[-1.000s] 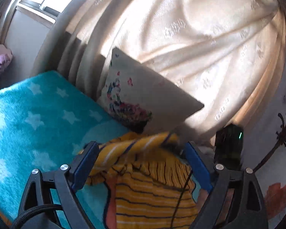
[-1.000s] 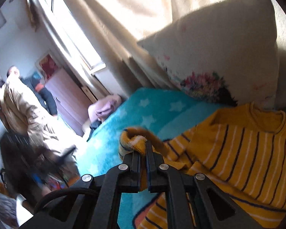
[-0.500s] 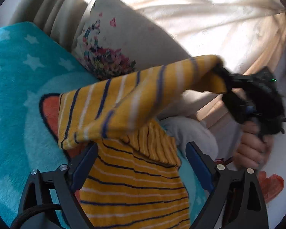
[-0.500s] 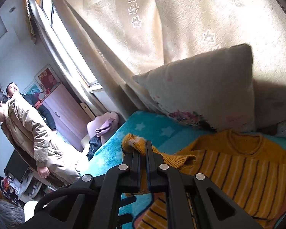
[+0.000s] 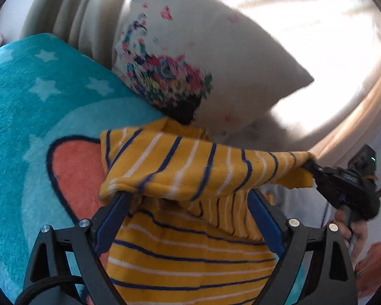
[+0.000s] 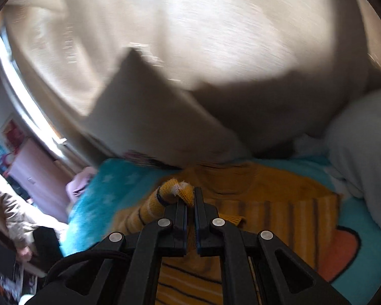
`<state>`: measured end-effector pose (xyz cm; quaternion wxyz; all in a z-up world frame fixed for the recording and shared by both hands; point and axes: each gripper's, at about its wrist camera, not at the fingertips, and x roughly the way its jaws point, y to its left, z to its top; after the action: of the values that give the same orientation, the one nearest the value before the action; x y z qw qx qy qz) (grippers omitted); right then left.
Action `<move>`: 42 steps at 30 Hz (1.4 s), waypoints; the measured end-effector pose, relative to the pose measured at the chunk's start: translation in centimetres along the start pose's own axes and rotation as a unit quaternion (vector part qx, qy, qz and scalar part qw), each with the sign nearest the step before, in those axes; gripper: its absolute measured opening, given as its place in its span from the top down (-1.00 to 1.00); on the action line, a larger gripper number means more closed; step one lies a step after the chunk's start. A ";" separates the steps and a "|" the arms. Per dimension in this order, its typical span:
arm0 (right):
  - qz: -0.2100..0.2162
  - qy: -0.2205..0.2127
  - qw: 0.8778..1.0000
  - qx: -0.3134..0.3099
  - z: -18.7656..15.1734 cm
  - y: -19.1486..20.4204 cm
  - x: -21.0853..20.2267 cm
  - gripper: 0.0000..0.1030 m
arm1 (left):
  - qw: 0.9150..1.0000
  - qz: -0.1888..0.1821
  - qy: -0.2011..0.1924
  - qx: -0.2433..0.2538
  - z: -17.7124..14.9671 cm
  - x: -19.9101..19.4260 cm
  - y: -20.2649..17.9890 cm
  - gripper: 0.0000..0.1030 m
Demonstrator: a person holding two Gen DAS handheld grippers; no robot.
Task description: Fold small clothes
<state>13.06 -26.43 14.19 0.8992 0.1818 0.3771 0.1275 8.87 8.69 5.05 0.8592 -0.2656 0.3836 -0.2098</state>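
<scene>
On the teal blanket [image 5: 25, 106] lies striped sweater [image 5: 190, 261] | right tongs [image 6: 190, 204] clamped on sleeve [image 5: 195, 167], folding it across | left tongs [image 5: 188, 203] apart | next: lay sleeve flat

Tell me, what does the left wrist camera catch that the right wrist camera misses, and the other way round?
Only the left wrist view shows the open left gripper, and the right gripper from outside, pulling the striped sleeve across. Only the right wrist view shows a person in a tan jacket and a wooden cabinet. Both show the yellow striped sweater, the teal star blanket, the pillow and the curtain.
</scene>
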 end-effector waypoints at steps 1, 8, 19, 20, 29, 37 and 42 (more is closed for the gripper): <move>-0.017 0.004 1.000 0.008 -0.4 -1.4 0.4 0.92 | 1.000 0.002 0.008 0.001 -0.2 0.3 -0.2 -0.80; -0.080 0.039 0.994 0.070 -4.0 -9.9 1.7 0.65 | 1.000 0.004 0.028 0.004 -2.2 -1.9 -0.4 -0.80; -0.030 -0.013 0.997 0.071 -7.4 -10.3 -1.9 0.11 | 0.999 0.042 0.020 0.028 -0.1 -1.4 -1.5 -0.80; -0.032 -0.012 0.997 0.065 -7.7 -10.1 -1.3 0.11 | 0.998 0.043 0.024 0.029 -0.2 -1.0 -1.5 -0.80; -0.097 -0.028 0.995 -0.027 -7.6 -8.3 2.3 0.82 | 0.996 0.073 0.026 0.040 0.0 1.4 -1.6 -0.80; 0.153 0.006 0.977 0.148 -3.3 -8.9 -4.8 0.90 | 0.995 0.085 0.031 0.050 1.8 2.3 -1.8 -0.80; 0.043 0.018 0.986 0.163 -2.8 -11.8 -4.7 0.87 | 0.991 0.109 0.059 0.040 2.1 5.1 -0.7 -0.80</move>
<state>8.91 -38.11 10.30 0.8443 0.3393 0.4008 0.1063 13.56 5.92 3.88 0.8630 -0.1748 0.4513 -0.1449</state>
